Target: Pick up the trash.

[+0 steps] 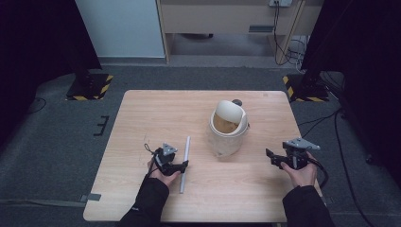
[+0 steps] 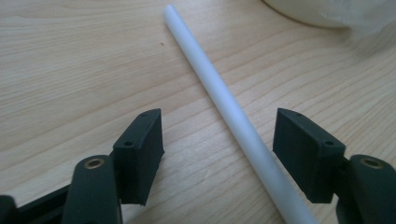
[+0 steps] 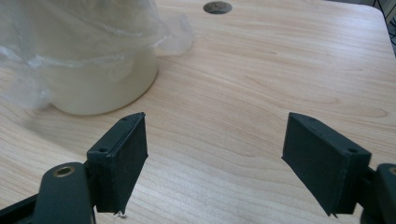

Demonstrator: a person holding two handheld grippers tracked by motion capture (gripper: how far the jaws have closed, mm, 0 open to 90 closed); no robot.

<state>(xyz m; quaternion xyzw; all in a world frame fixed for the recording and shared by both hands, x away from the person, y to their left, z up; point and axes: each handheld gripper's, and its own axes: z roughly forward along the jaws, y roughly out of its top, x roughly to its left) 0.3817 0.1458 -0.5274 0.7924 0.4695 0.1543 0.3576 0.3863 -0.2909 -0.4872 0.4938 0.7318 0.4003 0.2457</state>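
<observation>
Behind the bin (image 1: pixel 228 128), a half-hidden dark disc (image 1: pixel 237 102)

High view dim, dark corners; gripper views brighter, soft shadows, near jaws slightly blurred.

Lab: hazard-taped stand bases (image 1: pixel 89 86), cables (image 1: pixel 283 45).

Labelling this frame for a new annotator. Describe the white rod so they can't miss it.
Start at the wooden table. Left of the cream bin, a white rod lies flat, running away from the person, between the open jaws of the left hand-held gripper. It is the table's only long, thin, straight thing.
</observation>
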